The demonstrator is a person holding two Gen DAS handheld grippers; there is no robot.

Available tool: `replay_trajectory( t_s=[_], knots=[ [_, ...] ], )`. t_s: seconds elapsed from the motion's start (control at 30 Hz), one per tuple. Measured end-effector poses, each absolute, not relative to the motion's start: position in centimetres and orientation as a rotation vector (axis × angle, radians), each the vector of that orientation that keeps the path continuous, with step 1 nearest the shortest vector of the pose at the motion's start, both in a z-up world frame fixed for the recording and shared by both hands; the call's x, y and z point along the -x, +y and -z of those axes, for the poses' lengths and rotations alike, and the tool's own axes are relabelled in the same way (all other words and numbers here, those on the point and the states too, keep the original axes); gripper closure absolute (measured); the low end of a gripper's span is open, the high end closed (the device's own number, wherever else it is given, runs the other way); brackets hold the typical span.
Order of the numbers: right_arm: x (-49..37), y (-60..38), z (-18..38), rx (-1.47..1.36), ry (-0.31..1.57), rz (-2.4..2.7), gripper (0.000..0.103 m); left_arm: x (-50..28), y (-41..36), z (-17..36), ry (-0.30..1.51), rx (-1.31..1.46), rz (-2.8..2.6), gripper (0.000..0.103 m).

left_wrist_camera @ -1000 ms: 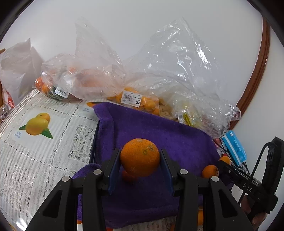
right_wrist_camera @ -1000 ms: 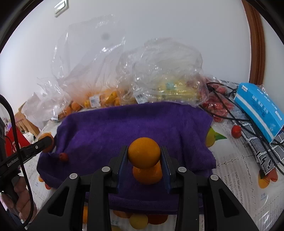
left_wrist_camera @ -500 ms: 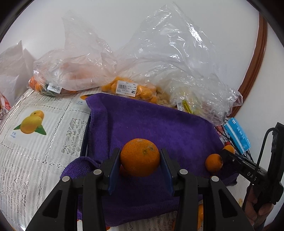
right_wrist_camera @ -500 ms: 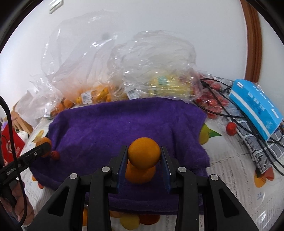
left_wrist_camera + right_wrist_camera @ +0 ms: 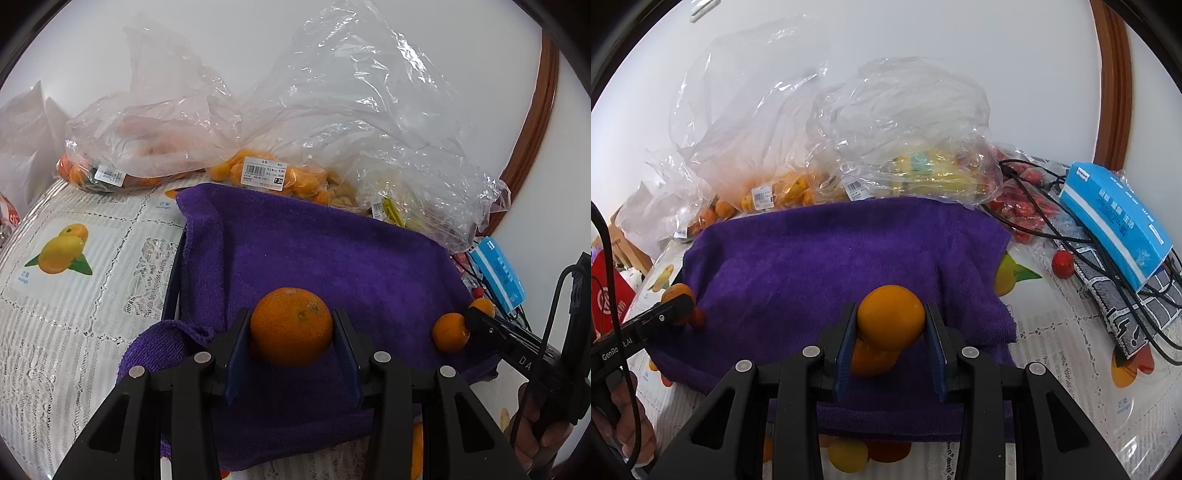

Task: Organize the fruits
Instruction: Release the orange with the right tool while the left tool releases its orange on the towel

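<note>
Two oranges up: left gripper point(image 5: 291, 328) clamps one orange point(image 5: 291, 326), right gripper point(image 5: 891, 325) clamps another orange point(image 5: 891, 317), above purple towel point(image 5: 314, 254).

Fruit in the bags point(image 5: 280, 177) beyond the left gripper point(image 5: 291, 328) is veiled by crinkled plastic; label print too small.

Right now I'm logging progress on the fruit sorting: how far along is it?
Nothing looks laid out yet: the purple towel is bare. In hand: the left gripper holds an orange, the right gripper a smaller orange. Left: both to place, and the bagged fruit behind the towel.
</note>
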State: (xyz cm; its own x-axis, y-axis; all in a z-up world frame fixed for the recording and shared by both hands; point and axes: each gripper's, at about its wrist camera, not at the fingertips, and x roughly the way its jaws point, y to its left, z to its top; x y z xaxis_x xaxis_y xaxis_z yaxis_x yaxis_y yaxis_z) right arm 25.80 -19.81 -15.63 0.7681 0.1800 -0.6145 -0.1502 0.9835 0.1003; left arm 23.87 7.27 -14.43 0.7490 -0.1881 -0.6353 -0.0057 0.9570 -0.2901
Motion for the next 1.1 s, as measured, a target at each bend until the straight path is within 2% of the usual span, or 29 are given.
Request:
replay_trajectory(
  t_s=[0.27,0.67,1.1],
  knots=[
    [-26.0,-19.9,15.7,-0.053,0.681,-0.182,0.067,-23.8,7.5,14.3,0.714,0.304,0.126,0.062],
    [-26.0,-19.7,15.8,-0.038,0.686,-0.186,0.066,-23.5,7.5,14.3,0.716,0.312,0.134,0.054],
    [-25.3,-18.6,15.7,0.014,0.687,-0.21,0.066,-22.9,8.6,13.6,0.677,0.319,0.088,0.052]
  ],
)
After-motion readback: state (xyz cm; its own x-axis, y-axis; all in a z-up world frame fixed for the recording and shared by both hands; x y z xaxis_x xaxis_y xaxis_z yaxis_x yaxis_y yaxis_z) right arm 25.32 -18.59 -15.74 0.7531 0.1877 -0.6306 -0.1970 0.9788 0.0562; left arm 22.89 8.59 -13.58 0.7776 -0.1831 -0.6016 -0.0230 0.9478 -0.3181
